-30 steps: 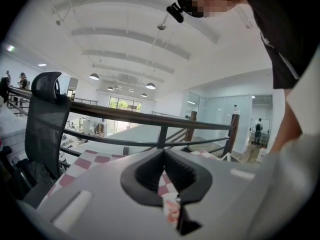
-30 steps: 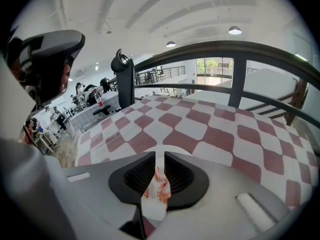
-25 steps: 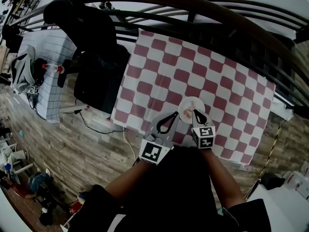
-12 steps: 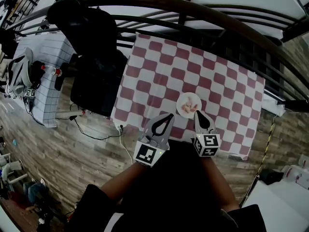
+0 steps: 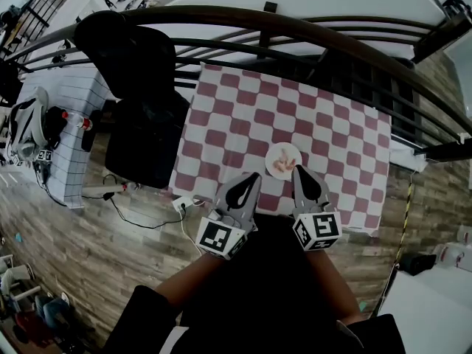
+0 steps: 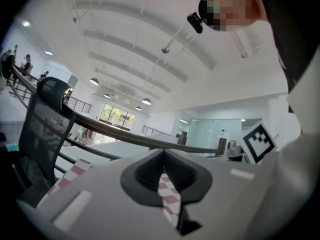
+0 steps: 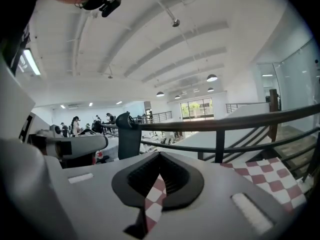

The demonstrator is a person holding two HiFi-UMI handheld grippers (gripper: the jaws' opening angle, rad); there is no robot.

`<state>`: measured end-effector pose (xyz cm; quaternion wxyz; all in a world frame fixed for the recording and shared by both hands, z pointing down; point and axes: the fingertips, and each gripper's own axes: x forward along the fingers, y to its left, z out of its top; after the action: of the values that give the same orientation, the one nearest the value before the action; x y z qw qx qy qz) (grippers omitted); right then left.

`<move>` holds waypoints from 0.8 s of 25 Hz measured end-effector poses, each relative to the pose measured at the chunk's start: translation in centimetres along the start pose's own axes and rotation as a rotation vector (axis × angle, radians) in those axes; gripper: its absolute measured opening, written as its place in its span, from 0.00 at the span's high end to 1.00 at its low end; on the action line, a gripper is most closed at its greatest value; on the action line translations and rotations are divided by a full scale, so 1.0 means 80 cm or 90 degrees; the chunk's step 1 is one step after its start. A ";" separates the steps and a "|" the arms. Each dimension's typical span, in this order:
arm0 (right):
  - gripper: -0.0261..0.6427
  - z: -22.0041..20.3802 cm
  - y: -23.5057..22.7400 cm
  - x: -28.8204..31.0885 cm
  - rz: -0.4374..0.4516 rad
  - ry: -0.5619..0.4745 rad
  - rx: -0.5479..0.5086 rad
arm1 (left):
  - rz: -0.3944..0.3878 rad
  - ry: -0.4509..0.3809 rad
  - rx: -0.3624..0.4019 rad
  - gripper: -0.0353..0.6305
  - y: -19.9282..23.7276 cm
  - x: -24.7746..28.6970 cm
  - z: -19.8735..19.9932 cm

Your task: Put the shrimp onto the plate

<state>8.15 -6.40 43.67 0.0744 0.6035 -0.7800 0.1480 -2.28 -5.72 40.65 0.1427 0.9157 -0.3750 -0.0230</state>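
STATUS | shrimp (image 5: pixel 283 167) lies on plate (image 5: pixel 284 149) | left gripper (image 5: pixel 255 176) and right gripper (image 5: pixel 296 169) are closed on nothing, held short of plate | placement is judged complete

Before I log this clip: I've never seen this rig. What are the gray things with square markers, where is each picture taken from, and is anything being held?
There is no robot here. A person holds a hand tool in each hand: the left gripper and the right gripper. The marker cubes are part of them. The head view comes from a camera on the person's head, looking steeply down. The two gripper views come from cameras riding on each gripper, looking along its jaws. The table carries a red-and-white checkered cloth with a small white plate. Pinkish pieces, apparently the shrimp, lie on the plate. Both grippers hover just short of the plate, jaws together, holding nothing.
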 end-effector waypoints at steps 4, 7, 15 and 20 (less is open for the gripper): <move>0.96 0.021 0.020 -0.017 0.007 -0.029 -0.010 | -0.025 -0.024 0.035 0.94 -0.015 0.001 0.019; 0.96 0.024 0.028 -0.032 -0.011 -0.050 -0.012 | -0.045 -0.034 0.053 0.94 -0.031 0.003 0.025; 0.97 0.046 0.040 -0.054 -0.040 -0.101 -0.051 | -0.026 -0.046 0.080 0.94 -0.036 0.001 0.033; 0.97 0.058 0.052 -0.058 -0.038 -0.120 -0.062 | -0.027 -0.054 0.092 0.94 -0.040 0.004 0.041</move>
<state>5.65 -2.69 37.38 0.0346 0.6331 -0.7717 0.0502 -0.39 -4.55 36.62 0.0596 0.9295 -0.3619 -0.0374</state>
